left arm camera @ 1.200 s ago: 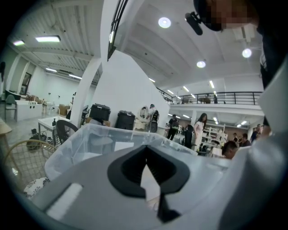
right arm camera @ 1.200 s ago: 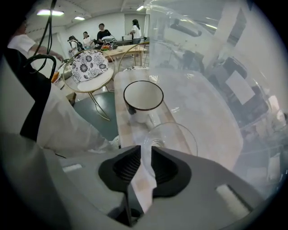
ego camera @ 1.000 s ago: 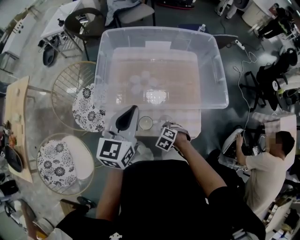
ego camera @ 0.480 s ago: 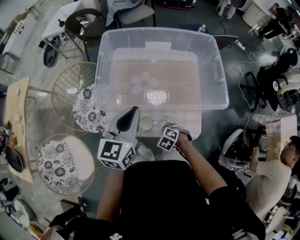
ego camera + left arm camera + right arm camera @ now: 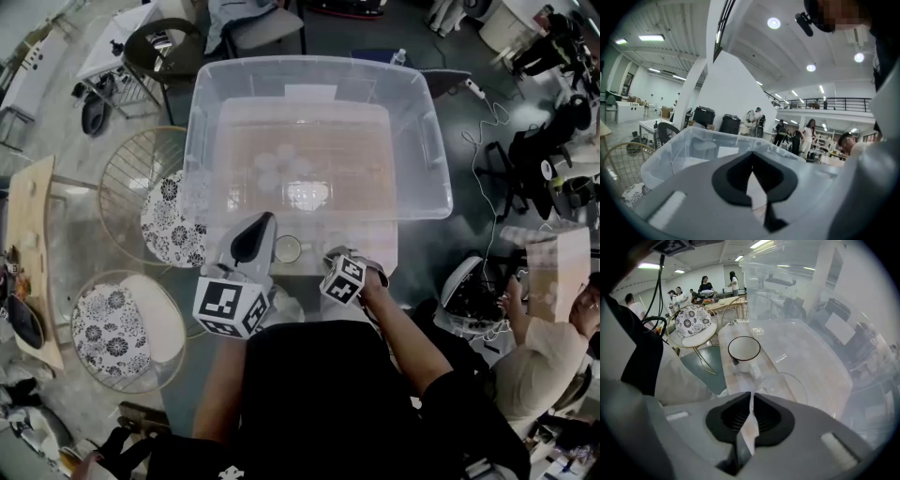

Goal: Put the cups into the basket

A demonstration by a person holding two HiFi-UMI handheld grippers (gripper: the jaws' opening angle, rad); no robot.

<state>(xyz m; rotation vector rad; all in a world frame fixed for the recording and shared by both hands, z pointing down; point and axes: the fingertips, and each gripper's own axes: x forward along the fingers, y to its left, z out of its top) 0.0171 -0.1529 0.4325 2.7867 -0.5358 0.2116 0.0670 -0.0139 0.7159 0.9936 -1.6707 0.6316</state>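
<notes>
Glass is what my right claw (image 5: 751, 397) pinches, jaws just closing onto the clear cup (image 5: 785, 387) by its wall. The black-rimmed white cup (image 5: 744, 348) stands beside it on the tabletop (image 5: 738, 383), near the transparent bin (image 5: 319, 70). My left claw (image 5: 751, 166) is clenched, empty.

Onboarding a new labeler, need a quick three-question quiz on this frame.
1. Where is the white cup? A on the table by the bin; B in the bin; C on a chair.
2. True or false: the left claw is shut and empty.
3. Fill in: the right claw grips a ____ cup.
Key: 1 A. 2 true. 3 clear: the clear cup has its wall between jaws that have just been closing.
</notes>
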